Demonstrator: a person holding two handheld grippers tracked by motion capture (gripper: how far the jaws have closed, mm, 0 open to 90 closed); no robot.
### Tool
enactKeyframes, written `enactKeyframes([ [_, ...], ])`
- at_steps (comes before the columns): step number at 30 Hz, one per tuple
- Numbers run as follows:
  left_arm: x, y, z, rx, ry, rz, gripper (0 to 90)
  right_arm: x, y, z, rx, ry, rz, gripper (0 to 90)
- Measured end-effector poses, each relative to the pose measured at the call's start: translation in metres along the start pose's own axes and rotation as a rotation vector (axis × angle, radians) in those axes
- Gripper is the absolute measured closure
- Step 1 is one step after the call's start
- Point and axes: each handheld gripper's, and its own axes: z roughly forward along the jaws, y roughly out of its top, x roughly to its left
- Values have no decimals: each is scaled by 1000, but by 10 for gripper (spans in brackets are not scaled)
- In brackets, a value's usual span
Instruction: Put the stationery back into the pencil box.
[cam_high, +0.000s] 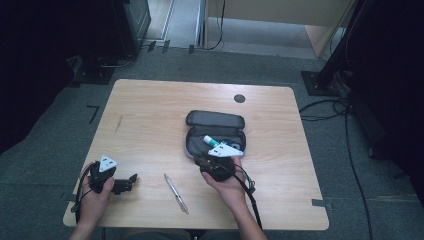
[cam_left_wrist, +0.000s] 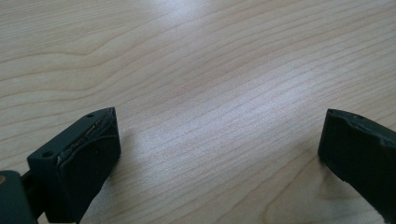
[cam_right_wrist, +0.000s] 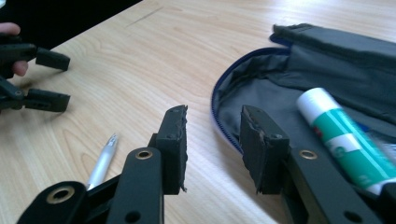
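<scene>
My right gripper (cam_right_wrist: 212, 142) hangs with its jaws partly apart and empty over the near rim of the open grey fabric pencil case (cam_right_wrist: 261, 88), where a white-and-green glue stick (cam_right_wrist: 348, 137) lies, while my left gripper (cam_left_wrist: 219, 149) rests wide open on the light wooden table (cam_high: 150, 115), a silver pen (cam_high: 176, 193) lying between them.

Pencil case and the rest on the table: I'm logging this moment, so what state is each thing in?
Pencil case: unzipped, lid folded back.
Glue stick: capped, lying inside the case.
Pen: lying flat on the table, untouched.
Left gripper: jaws wide open, nothing between them.
Right gripper: at the case's near edge, jaws partly open, holding nothing.
</scene>
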Motion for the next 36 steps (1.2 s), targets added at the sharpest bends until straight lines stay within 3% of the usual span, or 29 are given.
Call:
enactKeyframes([
  [10,0,0,0,0,-1,0,0,16,-8,12,23,42,-10,652],
  [17,0,0,0,-1,-1,-1,0,26,-15,22,44,81,8,683],
  [28,0,0,0,-1,-1,-1,0,47,-22,36,93,114,-37,707],
  [36,0,0,0,-1,-1,-1,0,57,-28,48,135,117,-85,626],
])
